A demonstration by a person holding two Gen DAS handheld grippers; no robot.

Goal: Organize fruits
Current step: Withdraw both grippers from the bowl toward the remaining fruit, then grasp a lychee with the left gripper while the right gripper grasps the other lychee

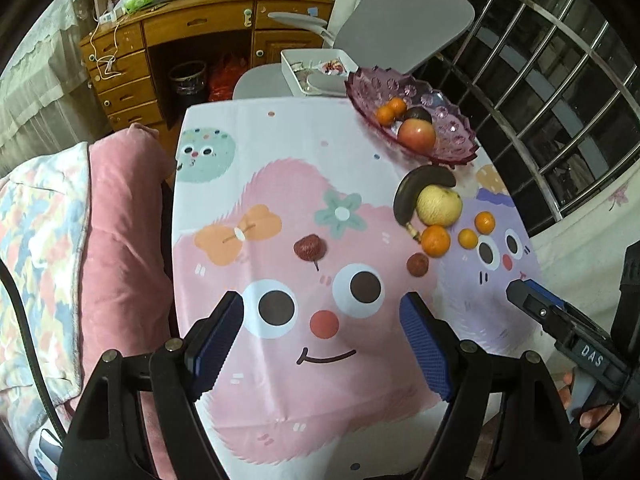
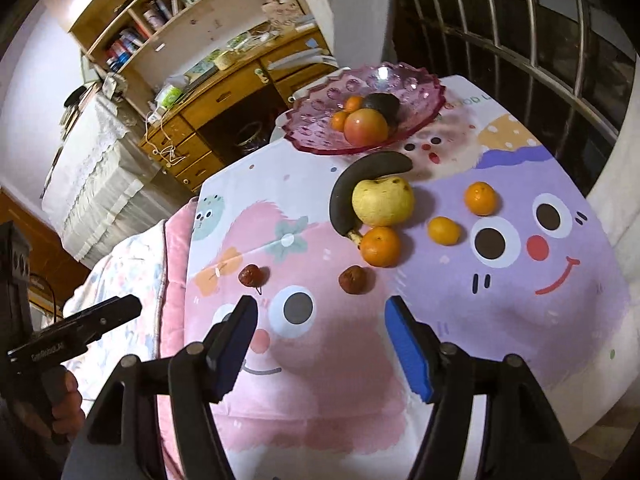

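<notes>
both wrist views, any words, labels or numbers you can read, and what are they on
"DAS" on a white label on the right tongs' body, seen in the left wrist view.
A white label on the left tongs' body in the right wrist view: too blurred to read.
Teal letters on the tablecloth beside the pink bowl: upside down and cut off, unreadable.
Book spines on the shelf: too small.

Soft, even indoor light; the fruit throws faint shadows on the counter (image 2: 500, 360). Strong fisheye bending and black corners. Sharp centre, softer edges.
</notes>
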